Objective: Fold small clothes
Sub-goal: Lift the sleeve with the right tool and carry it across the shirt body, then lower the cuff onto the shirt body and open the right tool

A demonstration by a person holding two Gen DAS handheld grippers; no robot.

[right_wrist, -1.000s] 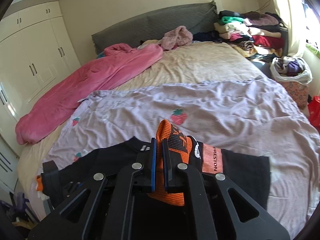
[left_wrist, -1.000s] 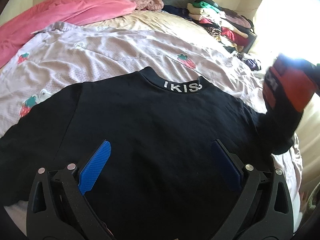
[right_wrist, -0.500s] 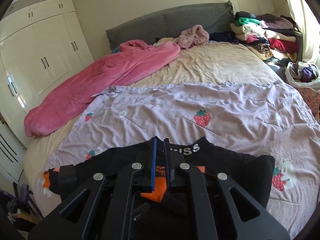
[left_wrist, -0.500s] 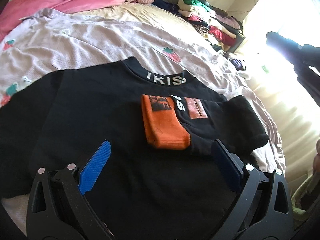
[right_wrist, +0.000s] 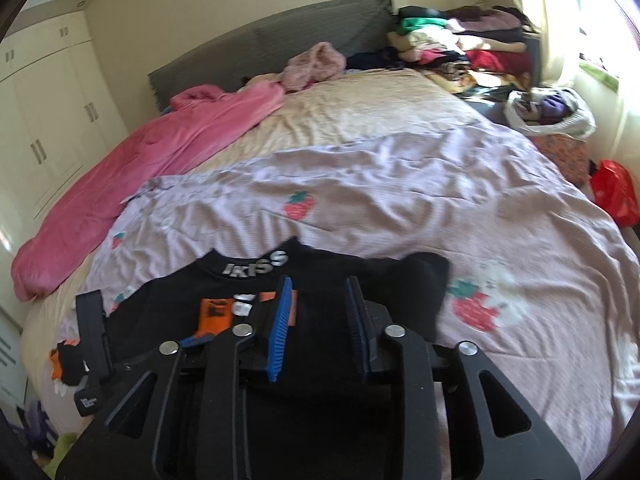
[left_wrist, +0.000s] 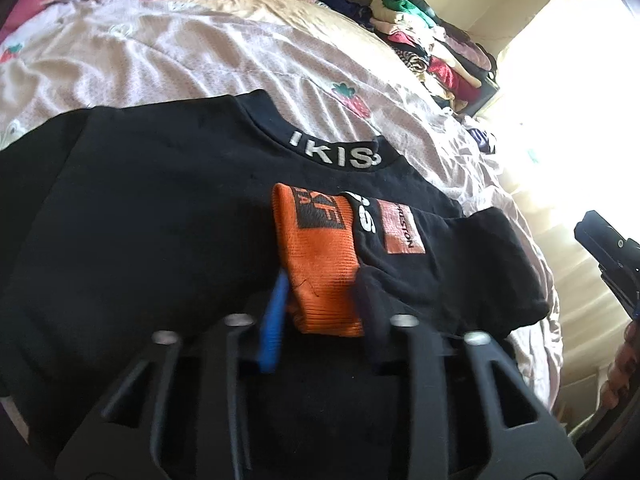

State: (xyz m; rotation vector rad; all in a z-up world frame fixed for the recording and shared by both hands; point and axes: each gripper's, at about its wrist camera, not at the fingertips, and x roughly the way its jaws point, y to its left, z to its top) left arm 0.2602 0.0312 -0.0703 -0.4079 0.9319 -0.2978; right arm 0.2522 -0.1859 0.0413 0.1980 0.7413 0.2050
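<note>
Shirt point(left_wrist: 152, 216), black, lies spread flat at the near edge of the bed point(right_wrist: 360, 112), on a lilac sheet point(right_wrist: 400, 184) printed with strawberries. White letters on its collar point(left_wrist: 336, 152) read "IKIS", with a further partly cut-off character in the left wrist view; in the right wrist view they read "IKISS". One sleeve point(left_wrist: 492, 264) is folded in over the body toward the shirt's right side.

A pink blanket point(right_wrist: 140, 168) runs along the bed's left edge up to the grey headboard point(right_wrist: 272, 36), and a stack of clothes point(right_wrist: 460, 40) sits at the far right corner.

On the shirt, just below the collar, lies an orange cuff point(left_wrist: 320, 264) with a black patch; its lettering is too blurred to read for certain. Beside it, touching, is a black panel with white letters that look like "SS" and an orange label point(left_wrist: 402, 232) whose black text ends in "STON"; the start is unclear.

The left gripper point(left_wrist: 320, 300) has its blue fingers point(left_wrist: 274, 324) closed in on the near end of the orange cuff, one on each side, grasping it. The right gripper point(right_wrist: 320, 320) hovers over the shirt's right part with its fingers point(right_wrist: 280, 328) parted and nothing between them.
</note>
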